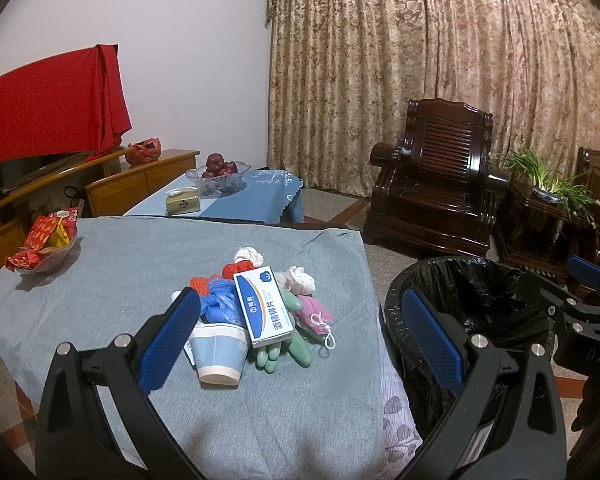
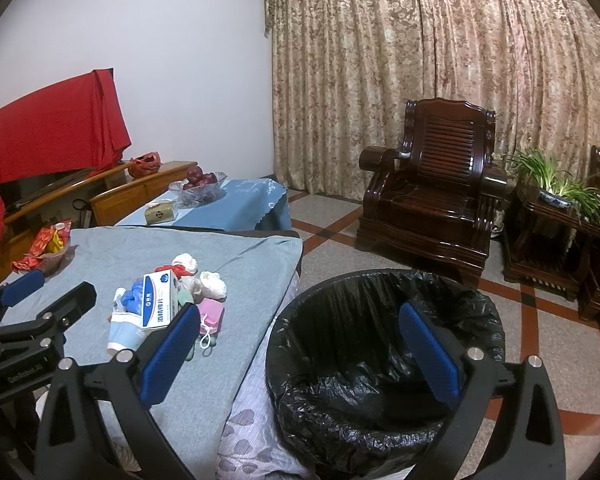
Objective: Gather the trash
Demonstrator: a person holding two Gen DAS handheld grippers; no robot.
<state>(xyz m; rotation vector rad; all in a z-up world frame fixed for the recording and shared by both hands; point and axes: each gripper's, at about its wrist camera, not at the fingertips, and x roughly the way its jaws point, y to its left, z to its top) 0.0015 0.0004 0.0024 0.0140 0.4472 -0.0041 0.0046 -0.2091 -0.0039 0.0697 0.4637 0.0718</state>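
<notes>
We hold both tongs wide apart and empty: the trash pile (image 1: 260, 312) lies on the tabletop (image 1: 120, 280) straight ahead of the left tongs (image 1: 300, 340), nearer than the right tongs (image 2: 300, 352), which hang above the bin (image 2: 384, 364).

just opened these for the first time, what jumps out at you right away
A small heap of trash sits near the middle of the grey-blue cloth-covered table: a white-and-blue cardboard box, a pale blue paper cup, green rubber gloves and crumpled tissues. Just right of the table stands a round bin lined with a black plastic bag, with nothing visible inside. Both tools, left tool and right tool, are open and hold nothing.
</notes>
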